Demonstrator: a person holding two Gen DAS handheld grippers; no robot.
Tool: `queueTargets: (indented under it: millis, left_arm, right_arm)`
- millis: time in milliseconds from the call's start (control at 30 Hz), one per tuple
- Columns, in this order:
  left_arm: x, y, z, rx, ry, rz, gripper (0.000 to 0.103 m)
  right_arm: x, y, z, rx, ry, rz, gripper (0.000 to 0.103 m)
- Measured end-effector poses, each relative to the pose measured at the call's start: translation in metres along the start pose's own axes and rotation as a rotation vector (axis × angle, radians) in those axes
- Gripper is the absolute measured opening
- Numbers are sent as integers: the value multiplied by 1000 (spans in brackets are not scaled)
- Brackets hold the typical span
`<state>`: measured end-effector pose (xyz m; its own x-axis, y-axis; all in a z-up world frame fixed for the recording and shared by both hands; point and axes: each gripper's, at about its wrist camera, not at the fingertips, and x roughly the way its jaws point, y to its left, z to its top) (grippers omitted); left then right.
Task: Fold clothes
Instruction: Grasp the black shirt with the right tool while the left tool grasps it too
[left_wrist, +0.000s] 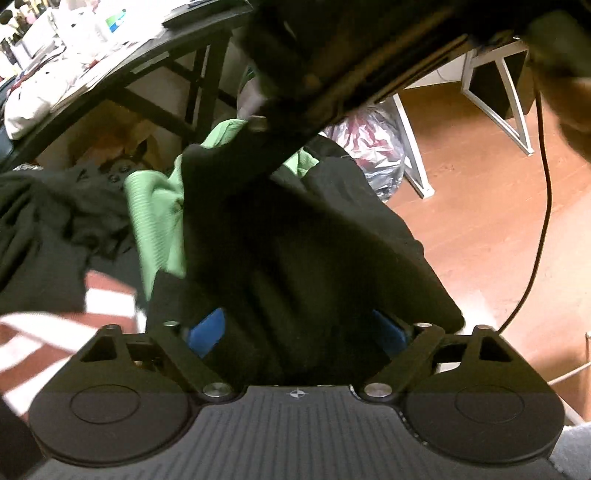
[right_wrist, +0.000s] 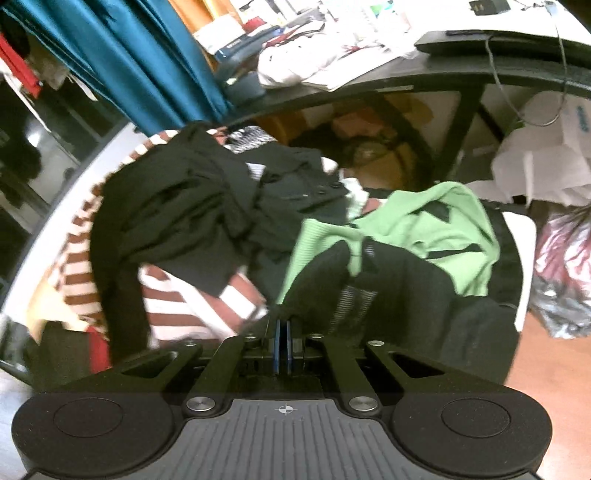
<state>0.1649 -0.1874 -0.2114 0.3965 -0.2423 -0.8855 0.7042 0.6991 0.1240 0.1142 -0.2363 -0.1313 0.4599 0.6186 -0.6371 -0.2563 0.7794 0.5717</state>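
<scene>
The left gripper (left_wrist: 299, 328), low centre in its view, has black cloth (left_wrist: 295, 229) bunched between parted blue pads; whether they pinch it is unclear. The right gripper (right_wrist: 283, 341) is closed, apparently on nothing. Nothing looks folded: from left, a striped garment (right_wrist: 166, 302), black clothes (right_wrist: 177, 206) and a green top (right_wrist: 436, 229) lie heaped. A cluttered desk (right_wrist: 424, 79) looms behind.
</scene>
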Motion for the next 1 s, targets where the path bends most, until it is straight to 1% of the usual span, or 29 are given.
queueTargets:
  millis: [33, 67, 100, 133, 167, 200, 300, 367, 433, 467, 533, 567, 600, 667, 733, 800, 867, 900, 933, 967, 1000]
  left_arm:
    - [4, 4, 1, -32, 14, -9, 7]
    - [4, 9, 1, -78, 22, -21, 7]
    - [1, 16, 0, -122, 17, -33, 7]
    - [-3, 22, -1, -166, 11, -44, 7]
    - [-11, 27, -5, -195, 0, -39, 7]
    - [-19, 30, -10, -210, -15, -30, 6]
    - [-49, 36, -24, -239, -61, -5, 6]
    - [-63, 36, -32, -263, -76, 1, 6]
    - [-73, 37, -37, -279, -80, 9, 6]
    - [-76, 38, -39, -288, -79, 14, 6]
    - [-81, 38, -40, -307, -77, 22, 6]
    - [-84, 37, -41, -318, -75, 24, 6]
    - [-86, 37, -41, -324, -75, 25, 6]
    - [-93, 34, -40, -312, -78, 32, 6]
    - [-107, 24, -42, -296, -86, 42, 6]
    - [-114, 19, -42, -290, -94, 47, 6]
    - [-116, 17, -41, -291, -103, 47, 6]
    - [-119, 17, -40, -296, -109, 46, 6]
    - [-123, 18, -40, -303, -116, 47, 6]
    - [-127, 20, -40, -312, -124, 49, 6]
    - [-129, 22, -39, -322, -132, 53, 6]
  right_arm:
    - [0, 0, 1, -3, 4, -3, 3]
    - [0, -1, 2, -6, 8, -5, 6]
    - [-1, -4, 2, -2, 7, -17, 13]
    - [-4, -9, 4, 18, -4, -23, 18]
    - [-7, -15, 5, 41, -19, -27, 34]
    - [-10, -23, 9, 73, -34, -29, 44]
    - [-14, -49, 19, 180, -61, -40, 45]
    - [-5, -68, 26, 254, -55, -73, 47]
    - [11, -83, 31, 313, -41, -102, 52]
    - [21, -88, 34, 337, -26, -114, 56]
    - [43, -94, 40, 369, 15, -135, 58]
    - [56, -94, 42, 374, 43, -145, 64]
    - [68, -93, 45, 373, 71, -155, 66]
    - [92, -87, 48, 368, 132, -171, 66]
    - [114, -81, 51, 365, 206, -180, 70]
    - [131, -74, 49, 357, 297, -220, 70]
    - [144, -67, 45, 321, 380, -262, 71]
    - [146, -65, 42, 305, 400, -274, 70]
    - [147, -63, 39, 290, 414, -283, 65]
    - [144, -61, 36, 284, 414, -281, 49]
    - [139, -61, 35, 293, 408, -274, 18]
